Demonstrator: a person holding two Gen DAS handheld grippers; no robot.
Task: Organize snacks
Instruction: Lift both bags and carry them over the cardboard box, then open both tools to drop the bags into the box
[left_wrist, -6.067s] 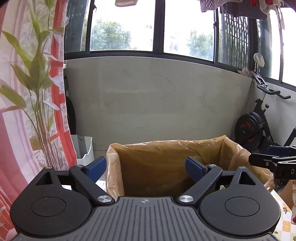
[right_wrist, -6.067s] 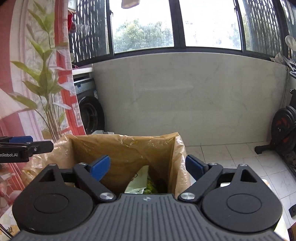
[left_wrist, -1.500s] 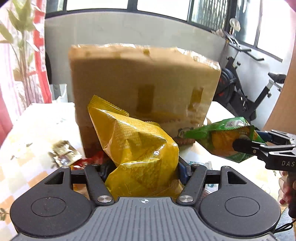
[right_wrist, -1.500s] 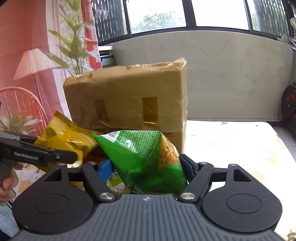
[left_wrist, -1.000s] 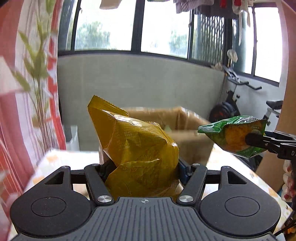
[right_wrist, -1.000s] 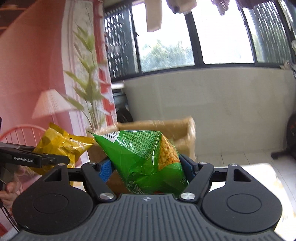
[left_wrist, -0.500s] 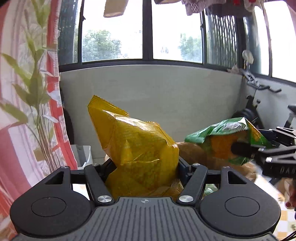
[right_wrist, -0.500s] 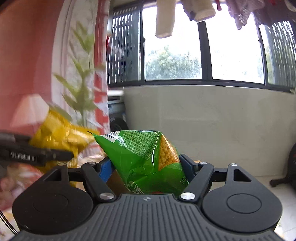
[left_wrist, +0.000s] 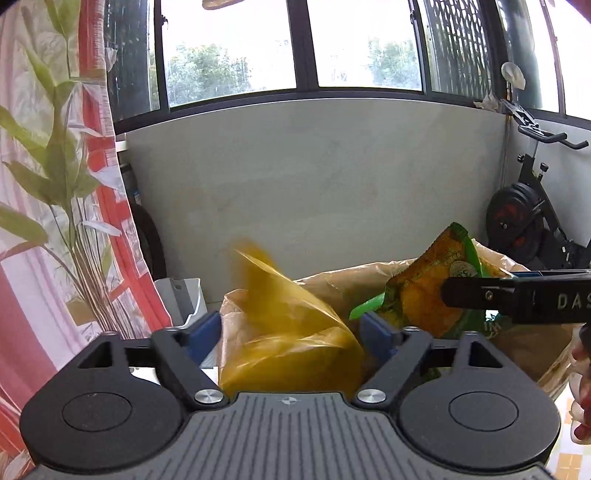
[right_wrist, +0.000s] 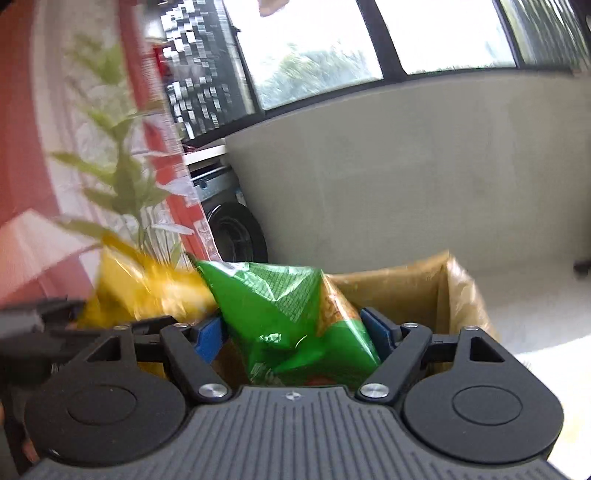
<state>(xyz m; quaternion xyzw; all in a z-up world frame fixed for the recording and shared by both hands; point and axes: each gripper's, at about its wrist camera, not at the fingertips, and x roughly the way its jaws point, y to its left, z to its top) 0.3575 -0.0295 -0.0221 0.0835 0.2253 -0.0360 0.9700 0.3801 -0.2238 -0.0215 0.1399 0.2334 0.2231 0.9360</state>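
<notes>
A yellow snack bag (left_wrist: 288, 332), blurred by motion, sits low between the blue pads of my left gripper (left_wrist: 290, 328), whose jaws are opening; a gap shows at the left pad (left_wrist: 205, 328). Below it is the open brown cardboard box (left_wrist: 517, 343) wrapped in plastic. A green snack bag (right_wrist: 288, 310) leans between the fingers of my right gripper (right_wrist: 291, 334), whose jaws are also opening, above the same box (right_wrist: 454, 291). The left wrist view shows the green bag (left_wrist: 421, 295) beside a right gripper finger (left_wrist: 517, 299). The yellow bag (right_wrist: 147, 288) appears blurred at left.
A leaf-print red and white curtain (left_wrist: 55, 221) hangs at left, a grey wall behind. An exercise bike (left_wrist: 532, 221) stands at right, a white bin (left_wrist: 184, 299) and a washing machine (right_wrist: 236, 236) beyond the box. A person's hand (left_wrist: 581, 369) shows at the right edge.
Both grippers have come over the box and their jaws have widened. The yellow bag has sunk lower between the left fingers and is blurred; the green bag has tipped to one side.
</notes>
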